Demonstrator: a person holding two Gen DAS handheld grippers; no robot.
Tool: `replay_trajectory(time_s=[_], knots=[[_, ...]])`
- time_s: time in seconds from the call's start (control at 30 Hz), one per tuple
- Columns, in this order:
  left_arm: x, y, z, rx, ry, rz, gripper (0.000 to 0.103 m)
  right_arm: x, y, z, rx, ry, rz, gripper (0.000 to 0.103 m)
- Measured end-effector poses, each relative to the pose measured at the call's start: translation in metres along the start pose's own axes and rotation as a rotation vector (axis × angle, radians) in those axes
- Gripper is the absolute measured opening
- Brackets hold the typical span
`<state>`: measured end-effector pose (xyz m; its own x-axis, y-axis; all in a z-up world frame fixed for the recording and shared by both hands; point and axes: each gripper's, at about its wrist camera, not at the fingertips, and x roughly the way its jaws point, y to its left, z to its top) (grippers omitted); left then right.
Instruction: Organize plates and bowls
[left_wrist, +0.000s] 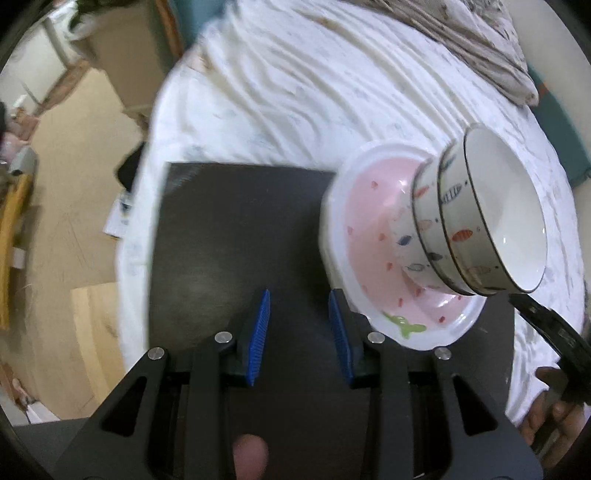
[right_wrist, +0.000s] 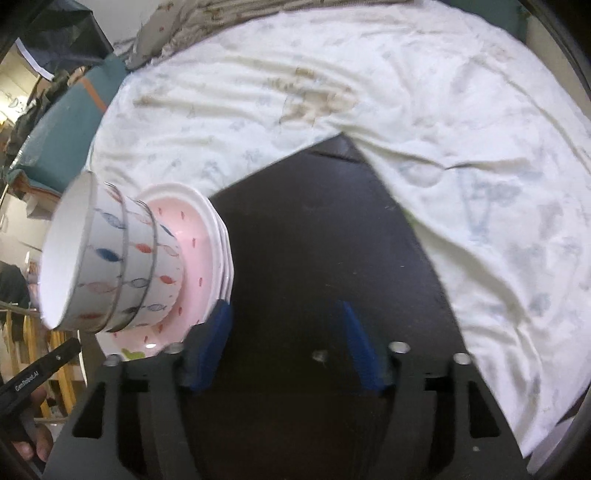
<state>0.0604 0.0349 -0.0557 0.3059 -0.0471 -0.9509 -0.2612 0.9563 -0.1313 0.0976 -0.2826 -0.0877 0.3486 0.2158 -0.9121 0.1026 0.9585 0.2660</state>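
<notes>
both wrist views look closely (from opposite sides) at the bowl stack (left_wrist: 480, 218) (right_wrist: 110, 254).

Bed covered by wrinkled white sheet (right_wrist: 369, 92), faint pale print, brownish stains near far middle. Dark flat board (left_wrist: 229, 236) lies on sheet. Crumpled patterned blanket (left_wrist: 461, 40) at bed's far end. Teal cushion (right_wrist: 70, 136) beside bed. Tan floor (left_wrist: 74, 184) to one side, papers scattered near bed edge. Yellow wooden frame (right_wrist: 55, 350) partly visible. Soft, dim indoor light.
</notes>
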Motion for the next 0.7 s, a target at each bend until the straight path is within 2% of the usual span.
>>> replay_trajectory(time_s=[0.13, 0.3, 0.4, 0.43, 0.6, 0.7], knots=[[-0.019, 0.008, -0.003, -0.003, -0.052, 0.0, 0.032, -0.035, 0.017, -0.006, -0.06, -0.057, 0.012, 0.079], [-0.051, 0.003, -0.015, 0.028, -0.109, -0.021, 0.033, -0.074, 0.05, -0.015, -0.141, -0.142, 0.045, 0.094], [-0.074, -0.001, -0.029, 0.065, -0.168, -0.022, 0.053, -0.098, 0.06, -0.027, -0.188, -0.184, 0.06, 0.103], [-0.08, -0.003, -0.035, 0.08, -0.188, -0.021, 0.059, -0.104, 0.063, -0.032, -0.2, -0.199, 0.064, 0.103], [-0.099, -0.02, -0.058, 0.192, -0.258, -0.05, 0.061, -0.126, 0.074, -0.055, -0.256, -0.25, 0.077, 0.103], [-0.109, -0.025, -0.073, 0.225, -0.309, -0.045, 0.061, -0.134, 0.076, -0.068, -0.268, -0.285, 0.1, 0.103]])
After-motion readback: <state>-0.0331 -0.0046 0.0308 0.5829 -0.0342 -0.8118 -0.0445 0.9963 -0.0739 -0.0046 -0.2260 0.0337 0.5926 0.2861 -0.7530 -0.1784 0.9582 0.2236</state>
